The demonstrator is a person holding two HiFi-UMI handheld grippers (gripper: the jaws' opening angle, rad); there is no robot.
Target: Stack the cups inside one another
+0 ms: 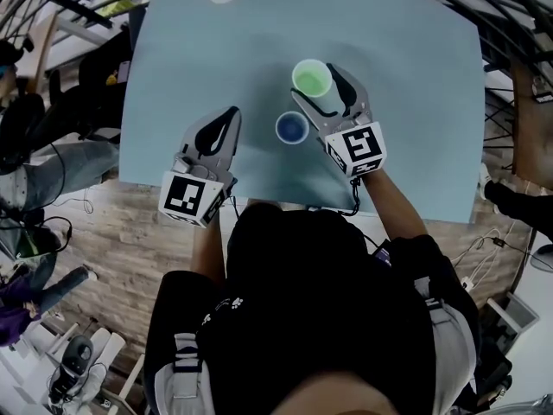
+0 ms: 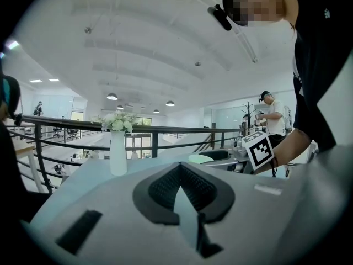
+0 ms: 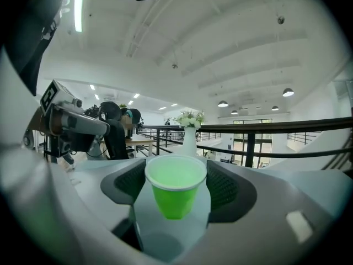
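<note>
The right hand-held gripper (image 1: 316, 85) has its jaws closed on the green cup (image 3: 175, 189). Each dark ribbed pad presses against the cup's rim on one side. The cup stands upright with its mouth open, and pale surface shows beneath its base in the right gripper view. I cannot tell whether the base touches the surface.

Just beside this gripper's left jaw, toward the person, an empty blue cup (image 1: 292, 128) stands upright on the light blue surface (image 1: 415, 102). It is apart from the green cup.

The left hand-held gripper (image 1: 232, 112) is closed on nothing. Its jaw tips meet, and only a narrow wedge of gap shows behind them. It sits near the surface's near edge, to the left of the blue cup and apart from it, with its marker cube (image 1: 192, 195) past that edge.

At the far edge of the surface stands a white vase (image 2: 117, 150) with white flowers (image 2: 117, 121). A black railing (image 2: 165, 130) runs behind it. To the left, beyond the surface, a person (image 1: 39, 158) is sitting.
</note>
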